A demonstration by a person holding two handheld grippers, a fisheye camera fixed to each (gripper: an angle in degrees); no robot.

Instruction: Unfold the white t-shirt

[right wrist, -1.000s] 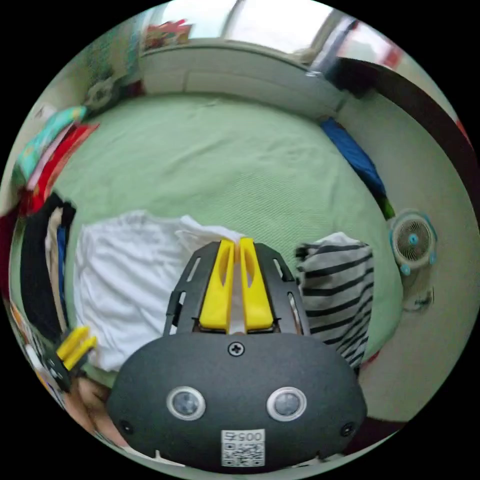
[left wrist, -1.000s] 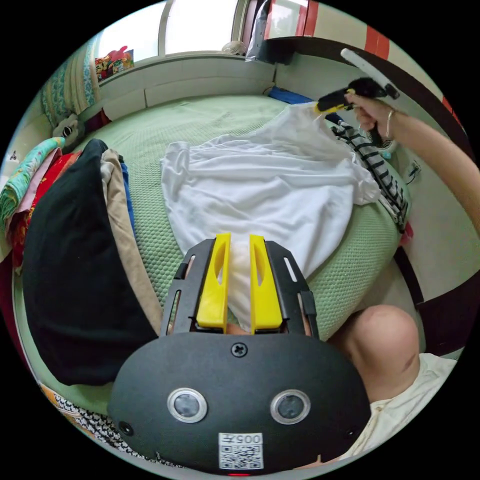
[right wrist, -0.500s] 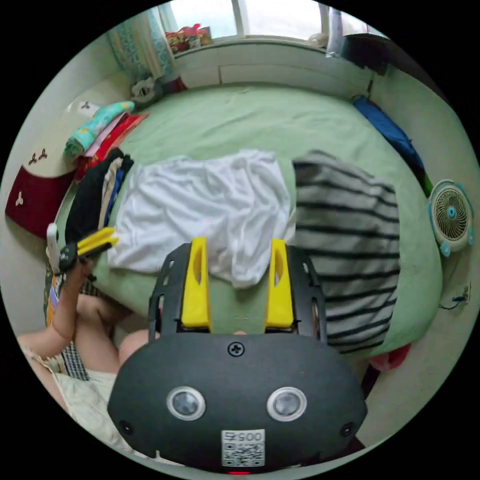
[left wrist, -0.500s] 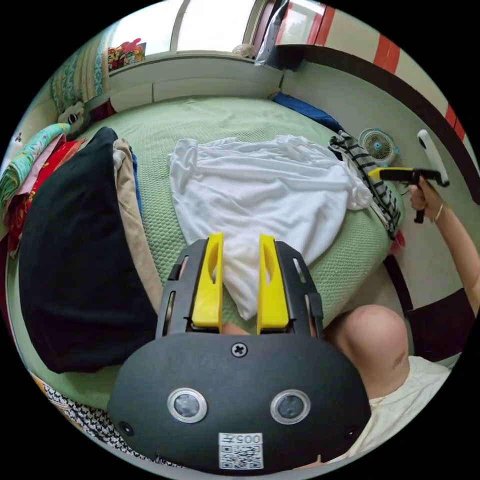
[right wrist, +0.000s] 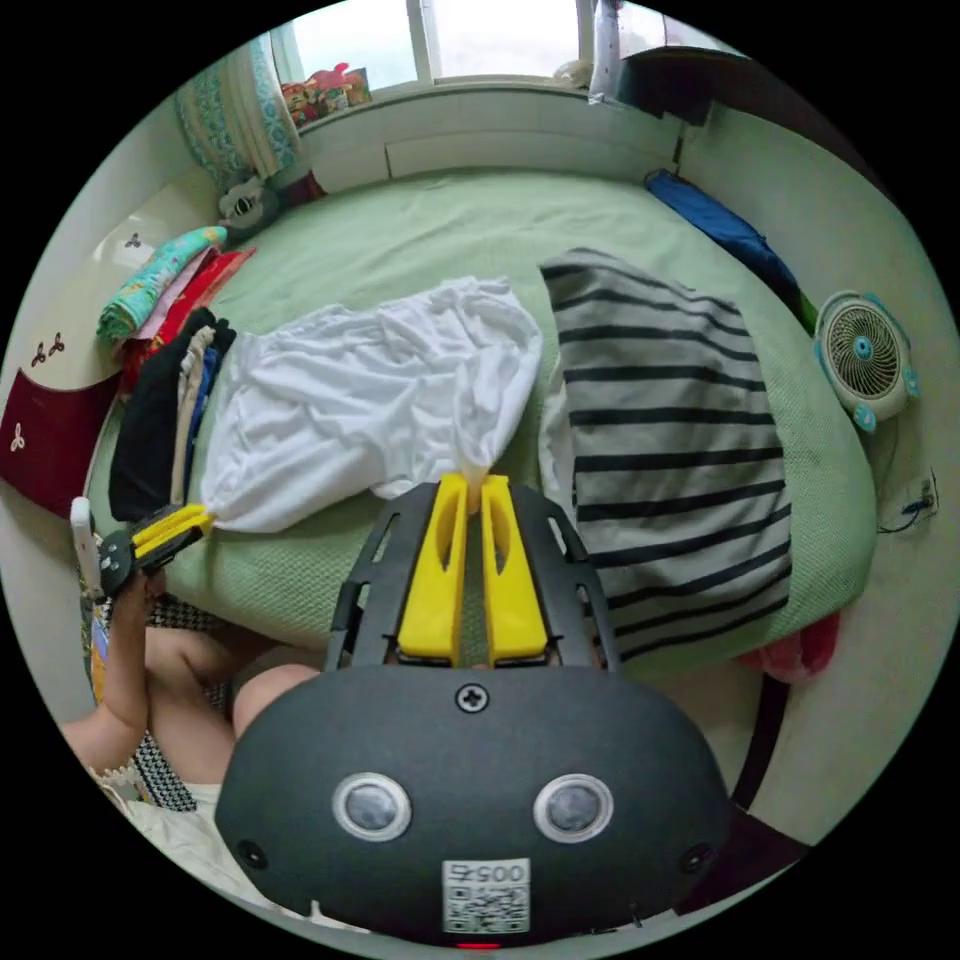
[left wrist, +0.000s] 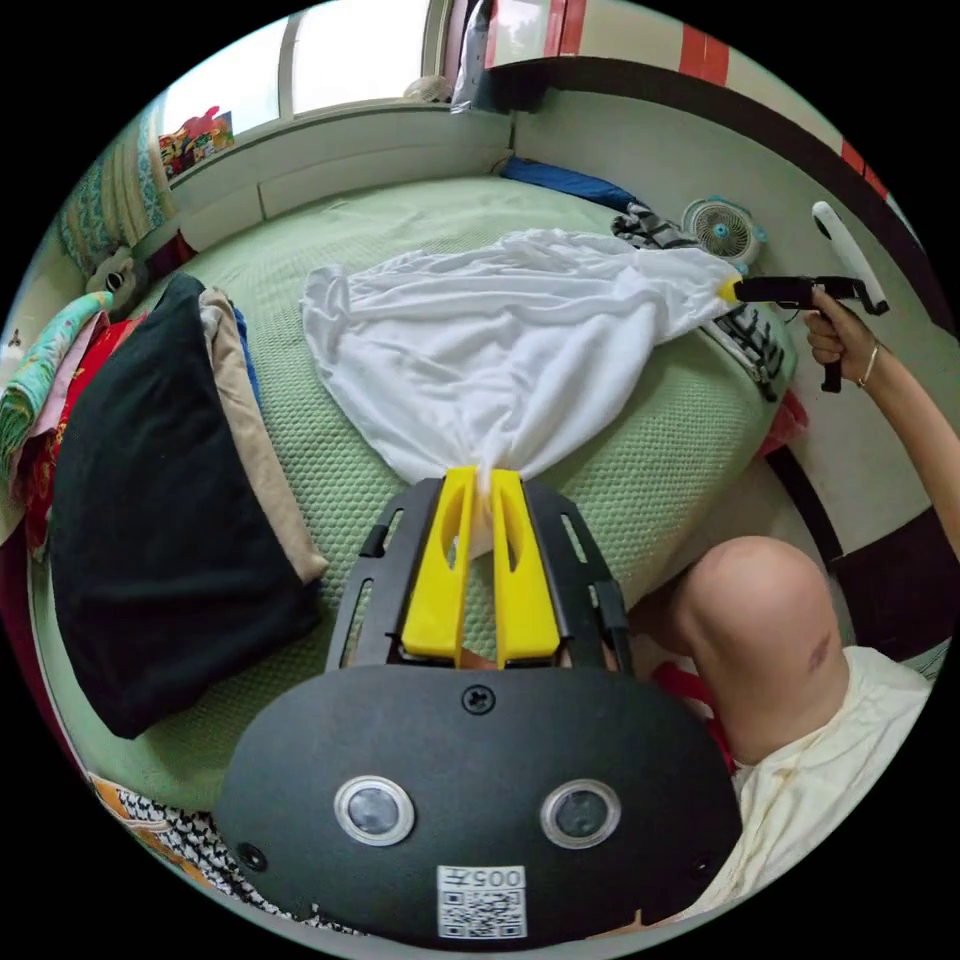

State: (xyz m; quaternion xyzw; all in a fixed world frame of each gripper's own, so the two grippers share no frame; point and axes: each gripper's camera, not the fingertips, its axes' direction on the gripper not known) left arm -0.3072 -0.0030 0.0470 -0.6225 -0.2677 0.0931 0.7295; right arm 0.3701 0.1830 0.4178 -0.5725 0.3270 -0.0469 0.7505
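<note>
The white t-shirt (left wrist: pixel 500 330) lies spread and creased on the green bed (left wrist: pixel 400 215). My left gripper (left wrist: pixel 482 482) is shut on one corner of its near hem, the cloth bunched between the yellow jaws. My right gripper (right wrist: pixel 472 490) is shut on the other corner, which pulls the fabric to a point. In the left gripper view the right gripper (left wrist: pixel 735 290) holds the shirt's far corner at the bed's edge. In the right gripper view the white t-shirt (right wrist: pixel 370 395) stretches over to the left gripper (right wrist: pixel 195 520).
A stack of folded clothes topped by a black piece (left wrist: pixel 150 480) lies beside the shirt. A striped garment (right wrist: pixel 670 450) lies on the shirt's other side. A small fan (right wrist: pixel 862 355) stands by the wall. The person's knee (left wrist: pixel 755 620) is near the bed's edge.
Half a second ago both grippers were open near the shirt's hem. Now each has shut on a hem corner and the hem is stretched between them.
</note>
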